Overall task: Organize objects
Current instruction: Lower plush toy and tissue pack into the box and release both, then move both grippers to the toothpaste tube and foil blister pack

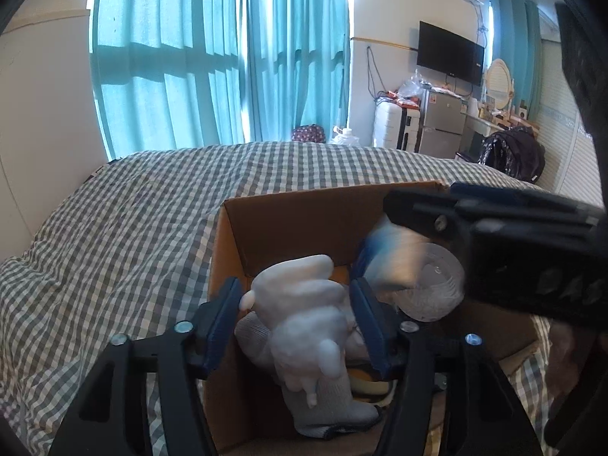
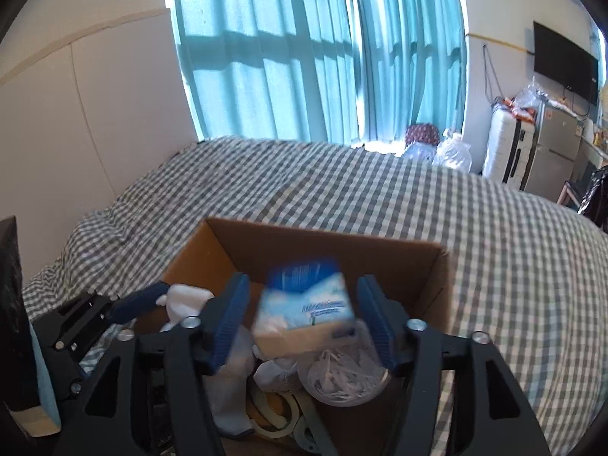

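Observation:
A brown cardboard box (image 1: 288, 224) sits on the checked bed, also in the right wrist view (image 2: 330, 250). My left gripper (image 1: 294, 304) is over the box with a white work glove (image 1: 304, 315) between its blue pads; the glove hangs down into the box. My right gripper (image 2: 302, 306) is open above the box. A blue-and-white tissue pack (image 2: 306, 300) is blurred between its jaws, not touching either pad. It also shows in the left wrist view (image 1: 391, 258). A clear round lidded cup (image 2: 342, 376) lies in the box.
The grey-and-white checked bedspread (image 2: 380, 197) surrounds the box. Tape rolls (image 2: 273, 414) and another white glove (image 2: 228, 391) lie in the box. Teal curtains (image 1: 228, 57), a suitcase (image 1: 387, 121), a small fridge (image 1: 440, 121) and a wall TV (image 1: 450, 53) stand beyond the bed.

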Demonstrator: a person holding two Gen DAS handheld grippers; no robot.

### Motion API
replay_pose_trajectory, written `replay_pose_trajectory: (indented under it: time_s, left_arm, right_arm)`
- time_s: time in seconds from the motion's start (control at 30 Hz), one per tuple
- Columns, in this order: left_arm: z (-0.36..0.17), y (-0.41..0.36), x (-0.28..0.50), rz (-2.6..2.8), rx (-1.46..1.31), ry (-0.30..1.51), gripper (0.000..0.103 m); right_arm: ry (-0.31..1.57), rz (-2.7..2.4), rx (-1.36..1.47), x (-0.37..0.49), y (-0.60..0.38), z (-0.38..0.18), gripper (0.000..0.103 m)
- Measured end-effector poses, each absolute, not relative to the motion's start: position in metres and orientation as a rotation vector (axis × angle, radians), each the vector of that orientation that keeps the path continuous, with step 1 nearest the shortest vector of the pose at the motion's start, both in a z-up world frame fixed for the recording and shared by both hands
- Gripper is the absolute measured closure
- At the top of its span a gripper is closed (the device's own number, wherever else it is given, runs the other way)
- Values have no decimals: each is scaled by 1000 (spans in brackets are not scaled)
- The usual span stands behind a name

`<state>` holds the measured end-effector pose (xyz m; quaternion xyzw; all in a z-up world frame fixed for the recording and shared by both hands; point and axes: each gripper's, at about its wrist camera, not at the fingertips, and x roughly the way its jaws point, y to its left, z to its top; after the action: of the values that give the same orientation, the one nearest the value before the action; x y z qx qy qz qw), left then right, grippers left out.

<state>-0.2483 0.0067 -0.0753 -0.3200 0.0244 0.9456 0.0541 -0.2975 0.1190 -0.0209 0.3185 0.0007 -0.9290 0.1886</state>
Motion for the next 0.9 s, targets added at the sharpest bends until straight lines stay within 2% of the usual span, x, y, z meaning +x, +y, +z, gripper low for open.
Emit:
replay_pose_trajectory:
  time_s: [0.03,0.07,0.17,0.3,0.53,0.6,0.67,0.9]
  left_arm:
    - [-73,7,-246,2881,-966,76,24]
    - [-69,7,-242,2896,-951,70,20]
    - [-55,2,-231,2909,-945,1,15]
    - [-32,-4,-210,2928,-931,-66,12]
    - [9,-9,-156,2994,-874,8,10]
    - [12,-9,-144,3005,-885,17,9]
    - [10,-10,-132,3019,-909,17,0]
    - [-31,-17,-104,3025,-1051,-23,0]
  right_arm:
    - [-11,-2618,876,-293,122,-13,24]
    - [-20,-2620,857,-286,126,-4,24]
    - [2,-2648,825,-269,131,17,23]
    - [46,-2687,782,-233,143,49,21]
    - [86,-2741,741,-163,164,89,15]
    - [110,-2752,741,-145,167,93,14]
    - [129,-2756,746,-128,171,93,13]
    - [124,-2745,860,-96,183,53,10]
